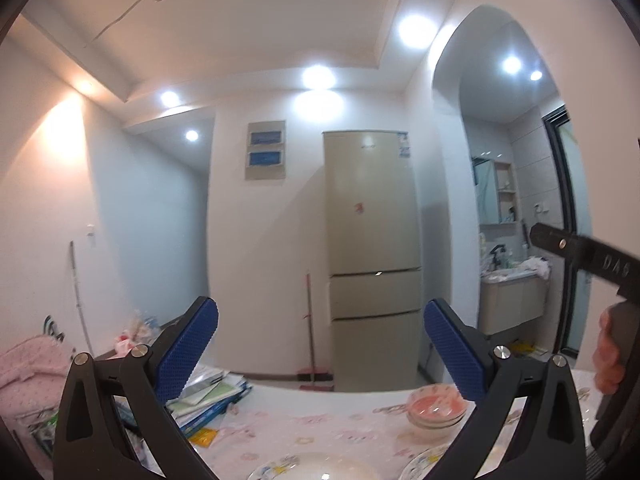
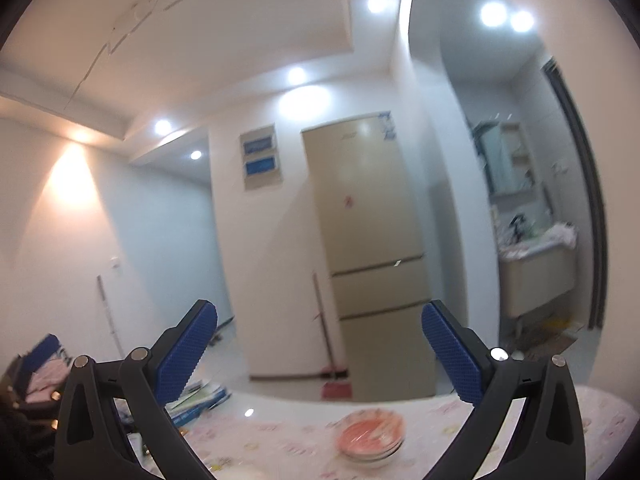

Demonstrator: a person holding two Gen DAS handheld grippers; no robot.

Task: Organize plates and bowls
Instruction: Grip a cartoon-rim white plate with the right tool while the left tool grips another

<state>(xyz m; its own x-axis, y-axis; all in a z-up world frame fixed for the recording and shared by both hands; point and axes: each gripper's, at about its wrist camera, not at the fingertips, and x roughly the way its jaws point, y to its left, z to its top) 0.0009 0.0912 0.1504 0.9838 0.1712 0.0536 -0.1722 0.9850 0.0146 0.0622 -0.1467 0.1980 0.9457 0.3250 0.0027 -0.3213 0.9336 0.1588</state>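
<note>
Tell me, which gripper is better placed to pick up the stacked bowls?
Probably right: the stacked bowls lie between the open right gripper fingers; in the left view they sit behind the left gripper's right finger.

Two plates (image 1: 316, 470) are cut off by the lower frame edge. Stacked bowls (image 2: 370, 436) appear motion-blurred; their count is probably three.

Table (image 1: 320, 432) had pink patterned cloth; on it: stacked bowls (image 1: 437, 408), two plates (image 1: 316, 468), book pile (image 1: 208, 396).
</note>
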